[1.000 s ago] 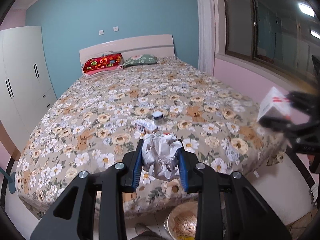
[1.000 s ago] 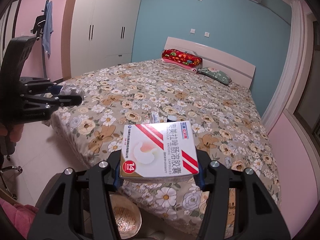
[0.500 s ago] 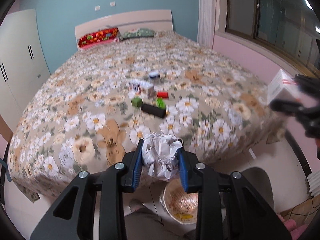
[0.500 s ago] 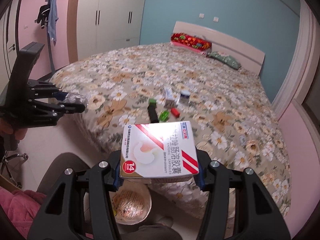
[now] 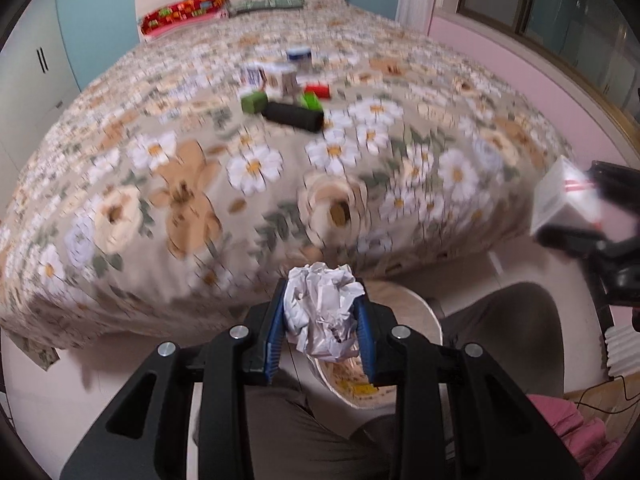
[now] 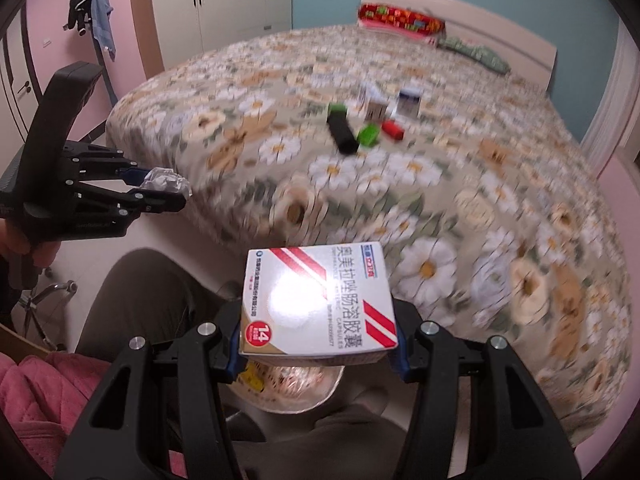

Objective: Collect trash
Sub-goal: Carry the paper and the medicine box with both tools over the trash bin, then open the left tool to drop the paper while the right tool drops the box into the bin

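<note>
Gripping a crumpled white paper ball, the left gripper hangs above a round patterned waste basket on the floor off the bed's foot edge. A white-and-red cardboard medicine box sits clamped in the right gripper, over the same basket.

Between the left gripper's matt black plastic fingers sits rough, creased white paper, while a glossy, glare-struck cardboard box fills the right gripper, with soft floral cloth bedding ahead of both.
</note>
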Action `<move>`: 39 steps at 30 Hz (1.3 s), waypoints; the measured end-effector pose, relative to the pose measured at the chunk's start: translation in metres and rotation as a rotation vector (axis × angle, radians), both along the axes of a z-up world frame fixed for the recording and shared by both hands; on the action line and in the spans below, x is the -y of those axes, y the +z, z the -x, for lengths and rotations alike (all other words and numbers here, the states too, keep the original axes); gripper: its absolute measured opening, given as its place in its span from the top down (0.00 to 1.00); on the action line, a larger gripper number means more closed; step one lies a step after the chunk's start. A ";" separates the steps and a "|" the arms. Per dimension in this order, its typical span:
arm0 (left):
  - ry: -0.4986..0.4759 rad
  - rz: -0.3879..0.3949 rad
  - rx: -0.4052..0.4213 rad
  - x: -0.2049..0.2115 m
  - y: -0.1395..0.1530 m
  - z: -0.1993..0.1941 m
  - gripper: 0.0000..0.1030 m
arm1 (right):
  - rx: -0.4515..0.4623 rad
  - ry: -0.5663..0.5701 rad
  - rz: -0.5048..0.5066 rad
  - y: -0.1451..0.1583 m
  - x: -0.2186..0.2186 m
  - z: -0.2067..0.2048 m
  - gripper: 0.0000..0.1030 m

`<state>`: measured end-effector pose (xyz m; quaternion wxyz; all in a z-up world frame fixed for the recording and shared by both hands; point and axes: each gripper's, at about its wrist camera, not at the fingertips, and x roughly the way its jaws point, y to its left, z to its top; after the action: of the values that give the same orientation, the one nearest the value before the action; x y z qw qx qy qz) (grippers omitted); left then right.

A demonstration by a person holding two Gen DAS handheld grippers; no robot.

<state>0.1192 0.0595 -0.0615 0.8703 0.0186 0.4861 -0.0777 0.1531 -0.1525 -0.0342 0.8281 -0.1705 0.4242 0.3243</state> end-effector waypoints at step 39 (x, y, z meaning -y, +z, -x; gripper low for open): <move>-0.037 0.078 -0.503 0.050 -0.244 -0.044 0.67 | -0.547 -0.017 0.170 -0.265 -0.035 -0.020 0.47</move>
<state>0.1635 0.0096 -0.3058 0.7203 -0.0263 0.6836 -0.1143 0.1736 -0.1178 -0.2989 0.6684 -0.1420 0.6589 0.3144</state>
